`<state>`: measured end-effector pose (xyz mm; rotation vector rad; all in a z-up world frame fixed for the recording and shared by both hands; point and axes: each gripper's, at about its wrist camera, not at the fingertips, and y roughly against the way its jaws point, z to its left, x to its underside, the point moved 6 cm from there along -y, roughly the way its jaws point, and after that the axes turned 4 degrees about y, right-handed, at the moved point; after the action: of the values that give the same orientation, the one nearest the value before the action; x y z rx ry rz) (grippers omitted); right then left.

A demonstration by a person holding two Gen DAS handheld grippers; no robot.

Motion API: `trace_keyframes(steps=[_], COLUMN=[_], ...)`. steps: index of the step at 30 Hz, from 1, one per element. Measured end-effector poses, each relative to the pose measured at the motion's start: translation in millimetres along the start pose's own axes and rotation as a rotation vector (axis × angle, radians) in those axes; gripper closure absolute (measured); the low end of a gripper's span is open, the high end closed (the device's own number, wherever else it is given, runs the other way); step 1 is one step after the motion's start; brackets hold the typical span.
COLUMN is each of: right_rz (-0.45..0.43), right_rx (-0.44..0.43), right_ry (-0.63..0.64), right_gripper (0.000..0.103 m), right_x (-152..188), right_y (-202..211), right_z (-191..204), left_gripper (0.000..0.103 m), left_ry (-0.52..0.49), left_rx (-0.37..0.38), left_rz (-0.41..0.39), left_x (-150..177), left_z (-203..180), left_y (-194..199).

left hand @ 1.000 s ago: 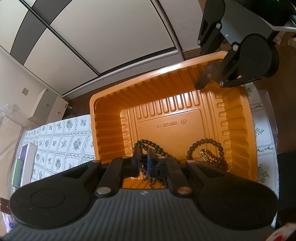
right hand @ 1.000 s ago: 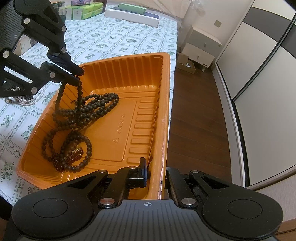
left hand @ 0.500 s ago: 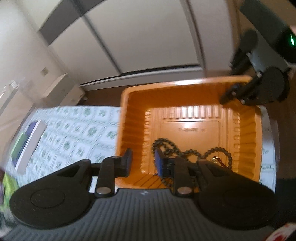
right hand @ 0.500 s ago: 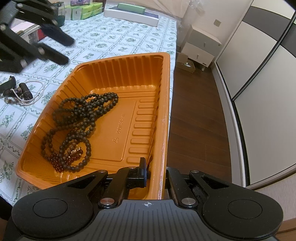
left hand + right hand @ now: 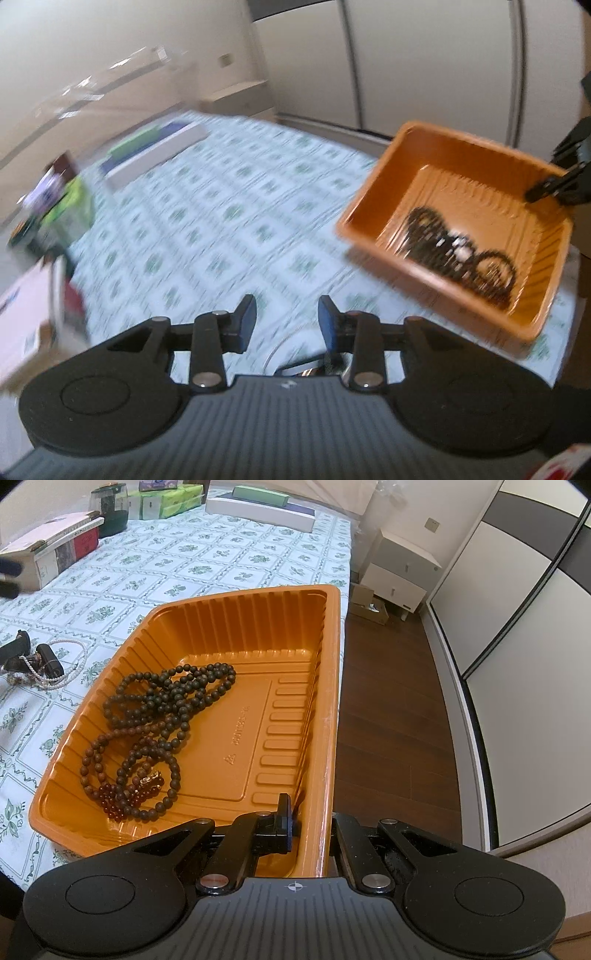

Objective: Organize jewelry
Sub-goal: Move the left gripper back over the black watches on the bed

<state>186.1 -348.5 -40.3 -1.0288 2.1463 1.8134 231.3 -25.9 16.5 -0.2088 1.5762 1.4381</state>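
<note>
An orange plastic tray (image 5: 236, 627) sits at the table's right edge, with dark bead strands (image 5: 166, 709) heaped in its left half. My right gripper (image 5: 314, 819) is shut on the tray's near right wall. In the blurred left wrist view the tray (image 5: 476, 142) with its beads (image 5: 458, 251) lies off to the right. My left gripper (image 5: 287, 310) hovers over the tablecloth, jaws opening, nothing between them. It shows in the right wrist view as a dark blur (image 5: 9, 578) at the far left. A pearl necklace (image 5: 55, 668) lies with small dark pieces left of the tray.
A flowered tablecloth (image 5: 207, 557) covers the table. At the back stand a long box (image 5: 51, 542), a dark jar (image 5: 110, 507), green tissue packs (image 5: 166, 502) and a white flat box (image 5: 258, 509). Wooden floor (image 5: 388, 701) drops off right of the tray.
My left gripper let the dark bead strand fall into the tray, opened, and swung left off the tray over the tablecloth, rolling as it went. The right gripper kept its hold.
</note>
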Motion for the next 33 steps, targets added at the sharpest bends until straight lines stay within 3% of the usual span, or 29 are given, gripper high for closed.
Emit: trace_keyframes(steps=[10, 15, 21, 25, 30, 33], right_rz=[0.002, 0.005, 0.008, 0.009, 0.009, 0.01], right_rx=[0.001, 0.004, 0.004, 0.004, 0.004, 0.003], right_ry=[0.001, -0.003, -0.002, -0.002, -0.002, -0.005], right_gripper=[0.1, 0.1, 0.1, 0.1, 0.1, 0.1], right_x=[1, 2, 3, 2, 2, 3], right_y=[1, 0, 0, 0, -1, -1], right_z=[1, 2, 2, 2, 2, 2], left_gripper=[0.04, 0.04, 0.04, 0.046, 0.053, 0.067], left_ry=[0.182, 0.24, 0.229, 0.165, -0.027, -0.107], left_rx=[-0.115, -0.125, -0.143, -0.181, -0.231, -0.258], left_rz=[0.0, 0.003, 0.027, 0.038, 0.083, 0.106], left_x=[67, 95, 114, 119, 125, 130], left_z=[43, 46, 39, 36, 27, 23], left_y=[20, 21, 8, -3, -24, -35])
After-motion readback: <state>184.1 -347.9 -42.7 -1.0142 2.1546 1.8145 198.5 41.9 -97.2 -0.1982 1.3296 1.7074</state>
